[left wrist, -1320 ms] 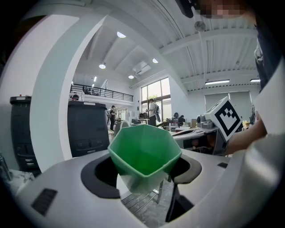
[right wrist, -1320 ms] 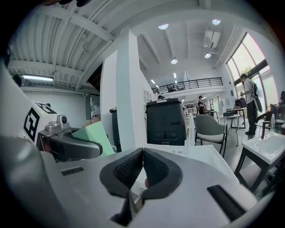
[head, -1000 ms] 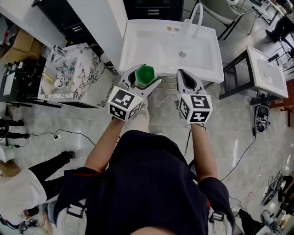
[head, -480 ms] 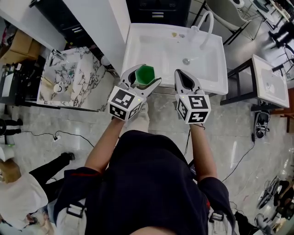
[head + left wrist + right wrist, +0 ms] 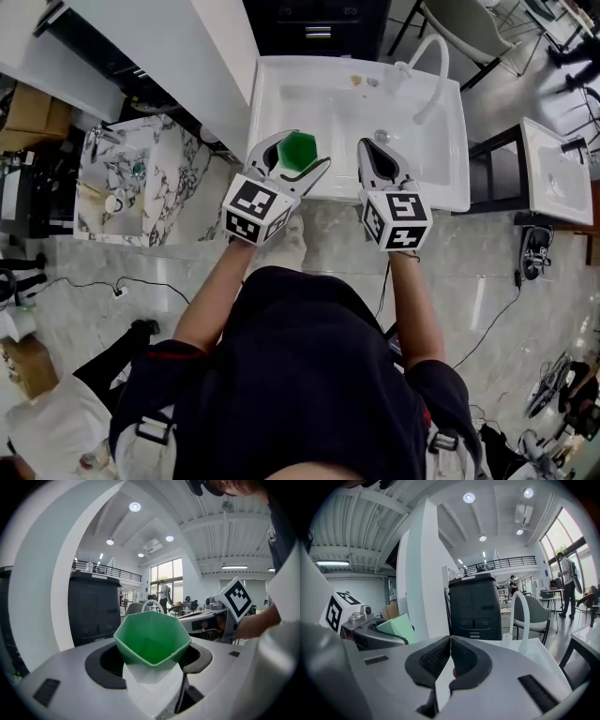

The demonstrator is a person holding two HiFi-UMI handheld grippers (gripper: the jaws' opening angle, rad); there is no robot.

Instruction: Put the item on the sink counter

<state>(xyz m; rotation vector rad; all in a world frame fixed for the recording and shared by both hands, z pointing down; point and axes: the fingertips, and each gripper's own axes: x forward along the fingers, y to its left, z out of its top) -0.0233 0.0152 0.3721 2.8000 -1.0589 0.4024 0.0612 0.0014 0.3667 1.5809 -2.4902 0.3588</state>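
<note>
A green faceted cup (image 5: 298,148) sits between the jaws of my left gripper (image 5: 297,159), which is shut on it. In the left gripper view the cup (image 5: 152,641) stands upright with its mouth facing up, held in the left gripper (image 5: 150,662). My right gripper (image 5: 372,147) is shut with nothing in it; its pads meet in the right gripper view (image 5: 451,641). Both grippers hover over the front rim of the white sink (image 5: 441,183). The white faucet (image 5: 433,70) rises at the sink's back right. The cup (image 5: 396,626) also shows at the left of the right gripper view.
A marble-patterned stand (image 5: 131,178) is left of the sink, beside a white wall panel (image 5: 187,56). A dark cabinet (image 5: 319,23) stands behind the sink. A second white basin (image 5: 558,173) on a black frame stands at the right. A person (image 5: 56,422) crouches at the lower left.
Both grippers have moved forward together toward the sink and now reach over its front rim. The green cup has stayed in the left gripper.
</note>
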